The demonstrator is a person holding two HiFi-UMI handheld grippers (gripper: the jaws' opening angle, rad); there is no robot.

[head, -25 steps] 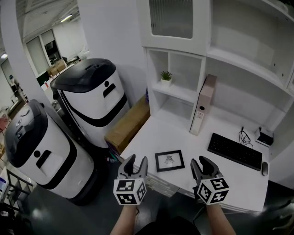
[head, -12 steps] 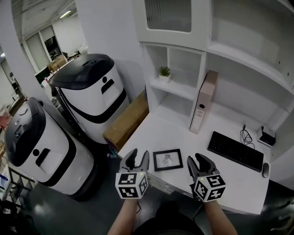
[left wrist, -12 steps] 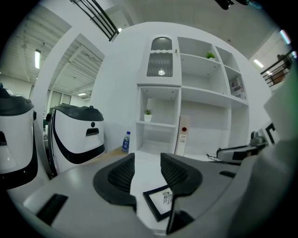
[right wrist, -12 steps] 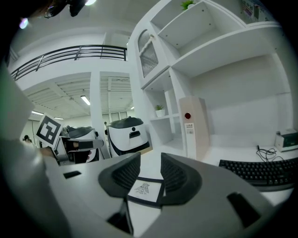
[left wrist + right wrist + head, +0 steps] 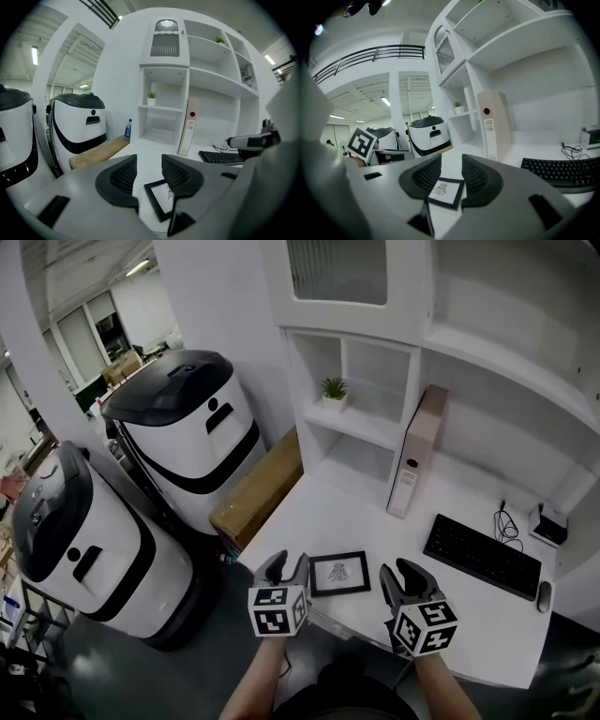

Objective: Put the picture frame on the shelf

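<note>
Both grippers sit closer to the frame than a second ago. Left gripper [image 5: 288, 562] has shifted right, now just beside the left edge of the black-framed picture with white mat and small drawing [image 5: 339, 574]. Right gripper [image 5: 401, 570] hovers near the frame's right side, not touching. Frame lies flat on the white desk [image 5: 375, 531], near its front edge, toward the front-left corner. Left claw apart, nothing between the jaws; frame shows low, under the right jaw. Right claw apart too, empty, frame visible through the gap. White shelf unit [image 5: 366, 425] at the desk's back edge holds a small potted plant [image 5: 333, 390].
</note>
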